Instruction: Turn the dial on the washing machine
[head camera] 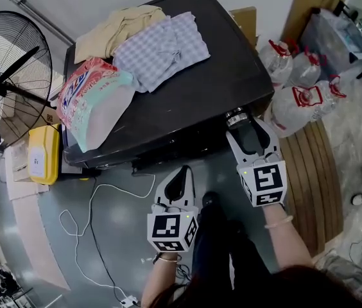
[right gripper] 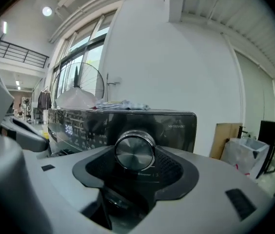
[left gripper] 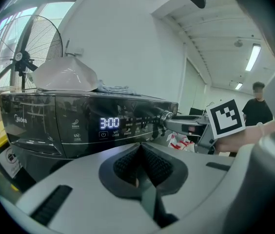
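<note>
A black washing machine (head camera: 194,108) fills the upper middle of the head view. Its silver dial (head camera: 236,116) sticks out of the front panel at the right end. My right gripper (head camera: 246,129) is up at the dial with its jaws spread. In the right gripper view the dial (right gripper: 135,150) sits between the dark pads (right gripper: 174,165), with a gap on each side. My left gripper (head camera: 180,173) hangs lower, in front of the machine and apart from it, with its jaws together and nothing in them. The left gripper view shows the lit display (left gripper: 109,123) reading 3:00.
A detergent bag (head camera: 94,101) and folded clothes (head camera: 158,47) lie on the machine's top. A standing fan (head camera: 1,88) and a yellow container (head camera: 43,154) are at the left. Water jugs (head camera: 296,88) and a wooden pallet (head camera: 312,178) are at the right. A white cable (head camera: 91,217) trails across the floor.
</note>
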A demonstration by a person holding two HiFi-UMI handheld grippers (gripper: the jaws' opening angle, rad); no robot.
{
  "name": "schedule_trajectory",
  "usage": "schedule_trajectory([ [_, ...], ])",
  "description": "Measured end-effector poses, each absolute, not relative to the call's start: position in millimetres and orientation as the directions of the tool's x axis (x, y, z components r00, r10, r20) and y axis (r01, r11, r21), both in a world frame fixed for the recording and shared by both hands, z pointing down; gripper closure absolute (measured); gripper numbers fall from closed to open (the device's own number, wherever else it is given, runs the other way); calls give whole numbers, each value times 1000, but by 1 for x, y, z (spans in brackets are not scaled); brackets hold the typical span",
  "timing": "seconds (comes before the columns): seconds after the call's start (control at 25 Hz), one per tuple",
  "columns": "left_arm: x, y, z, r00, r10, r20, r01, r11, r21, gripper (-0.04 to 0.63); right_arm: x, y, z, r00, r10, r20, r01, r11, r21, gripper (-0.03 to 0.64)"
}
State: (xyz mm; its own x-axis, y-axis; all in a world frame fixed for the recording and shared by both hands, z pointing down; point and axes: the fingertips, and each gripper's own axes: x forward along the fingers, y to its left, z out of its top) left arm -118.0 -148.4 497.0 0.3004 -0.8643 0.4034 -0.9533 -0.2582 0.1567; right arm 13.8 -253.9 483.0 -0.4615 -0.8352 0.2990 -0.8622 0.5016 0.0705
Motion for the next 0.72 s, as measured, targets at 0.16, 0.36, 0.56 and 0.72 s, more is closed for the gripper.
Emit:
schedule_trajectory([
  [0.16, -114, -146, 505, 309, -859, 409, -950, -261, 168, 578, 17, -254, 484, -462, -841, 282, -878, 479, -12, 339],
  [0.36, -113, -145, 510, 313, -856, 411, -949, -264, 173, 578, 18, -254, 485, -470, -841, 268, -882, 463, -94, 341],
  [0.56, -115, -148, 509, 315, -858, 406, -948, -268, 171, 578, 18, -255, 485, -473, -842, 261, -881, 446, -159, 341],
  [0.72, -114, -150, 509, 319, -858, 402, -947, -272, 171, 578, 18, -255, 485, -469, -844, 262, -883, 447, -140, 336],
])
